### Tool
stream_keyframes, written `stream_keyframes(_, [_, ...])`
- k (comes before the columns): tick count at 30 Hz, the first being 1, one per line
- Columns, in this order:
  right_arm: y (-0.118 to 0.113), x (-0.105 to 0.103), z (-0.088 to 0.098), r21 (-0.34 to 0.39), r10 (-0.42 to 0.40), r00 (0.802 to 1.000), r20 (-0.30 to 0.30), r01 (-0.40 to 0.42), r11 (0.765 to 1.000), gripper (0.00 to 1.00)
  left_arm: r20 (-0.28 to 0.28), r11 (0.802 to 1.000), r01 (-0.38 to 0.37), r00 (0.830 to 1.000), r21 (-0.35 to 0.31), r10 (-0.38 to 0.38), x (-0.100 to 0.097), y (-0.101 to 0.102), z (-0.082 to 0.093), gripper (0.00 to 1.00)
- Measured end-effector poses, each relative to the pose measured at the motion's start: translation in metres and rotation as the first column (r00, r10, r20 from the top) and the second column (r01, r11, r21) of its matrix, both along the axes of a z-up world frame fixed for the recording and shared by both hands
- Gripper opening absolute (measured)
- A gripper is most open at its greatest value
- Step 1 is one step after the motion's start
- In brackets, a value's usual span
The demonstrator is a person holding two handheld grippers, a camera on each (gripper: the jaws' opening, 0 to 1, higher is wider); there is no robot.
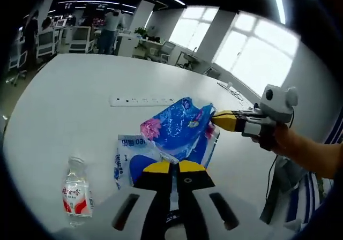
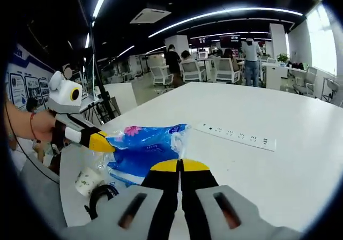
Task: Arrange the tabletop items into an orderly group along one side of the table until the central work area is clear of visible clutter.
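Note:
A blue plastic pack with pink flowers (image 1: pixel 177 125) (image 2: pixel 153 138) is held up a little above the white table (image 1: pixel 80 117). My left gripper (image 1: pixel 171 166) is shut on its near edge, and its yellow tip (image 2: pixel 102 142) meets the pack's left end in the right gripper view. My right gripper (image 2: pixel 180 165) is shut at the pack's other end, reaching in from the right (image 1: pixel 225 120) in the left gripper view. A second blue-and-white pack (image 1: pixel 127 157) lies flat underneath. A small water bottle with a red label (image 1: pixel 76 194) (image 2: pixel 87 181) stands near the table edge.
A white power strip (image 1: pixel 142 100) (image 2: pixel 236 135) lies across the table beyond the packs. A black cable (image 2: pixel 99 197) coils by the bottle at the table edge. A person's hand (image 1: pixel 284 141) holds the right gripper. Office chairs and people are far behind.

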State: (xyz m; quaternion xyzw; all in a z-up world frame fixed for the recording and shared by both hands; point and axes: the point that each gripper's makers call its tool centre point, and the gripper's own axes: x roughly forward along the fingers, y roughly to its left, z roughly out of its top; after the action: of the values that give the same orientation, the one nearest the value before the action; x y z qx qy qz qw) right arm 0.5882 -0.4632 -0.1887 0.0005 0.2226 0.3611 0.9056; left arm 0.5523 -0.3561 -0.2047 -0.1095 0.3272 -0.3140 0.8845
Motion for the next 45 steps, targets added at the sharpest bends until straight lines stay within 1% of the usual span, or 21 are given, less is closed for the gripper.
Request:
stream_keyframes(4, [-0.015, -0.002, 0.002, -0.006, -0.025, 1.000, 0.002, 0.025, 1.000, 0.00, 0.018, 0.999, 0.034, 0.999, 0.013, -0.034, 0.003, -0.014, 0.006, 0.00])
stream_keyframes(8, [-0.030, -0.004, 0.006, -0.005, -0.050, 0.999, 0.006, 0.050, 0.999, 0.00, 0.027, 0.998, 0.057, 0.998, 0.009, -0.057, 0.005, -0.027, 0.011, 0.00])
stream_keyframes(14, [-0.050, -0.007, 0.008, -0.013, -0.085, 0.996, 0.011, 0.085, 0.996, 0.00, 0.030, 0.996, 0.086, 0.996, 0.002, -0.086, 0.007, -0.047, 0.014, 0.00])
stream_keyframes(23, [-0.091, -0.011, 0.011, -0.028, -0.147, 0.989, 0.016, 0.148, 0.989, 0.00, 0.033, 0.991, 0.134, 0.991, -0.012, -0.133, 0.010, -0.084, 0.018, 0.00])
stream_keyframes(25, [-0.100, -0.012, 0.010, -0.031, -0.161, 0.987, 0.014, 0.162, 0.986, 0.00, 0.033, 0.989, 0.145, 0.989, -0.012, -0.144, 0.009, -0.093, 0.018, 0.00])
stream_keyframes(27, [-0.106, -0.012, 0.008, -0.036, -0.171, 0.985, 0.011, 0.172, 0.985, 0.00, 0.032, 0.988, 0.153, 0.988, -0.012, -0.153, 0.011, -0.094, 0.017, 0.00])
stream_keyframes(33, [-0.117, -0.012, 0.005, -0.052, -0.189, 0.982, 0.006, 0.189, 0.981, 0.00, 0.017, 0.985, 0.169, 0.986, -0.023, -0.169, 0.012, -0.109, 0.010, 0.00])
stream_keyframes(41, [-0.139, -0.010, -0.006, -0.069, -0.221, 0.975, -0.008, 0.220, 0.973, 0.00, -0.002, 0.983, 0.184, 0.983, -0.023, -0.184, 0.018, -0.135, -0.001, 0.00])
stream_keyframes(45, [-0.151, -0.011, -0.015, -0.077, -0.237, 0.971, -0.029, 0.234, 0.969, 0.00, -0.010, 0.981, 0.193, 0.981, -0.023, -0.194, 0.017, -0.147, -0.008, 0.00])
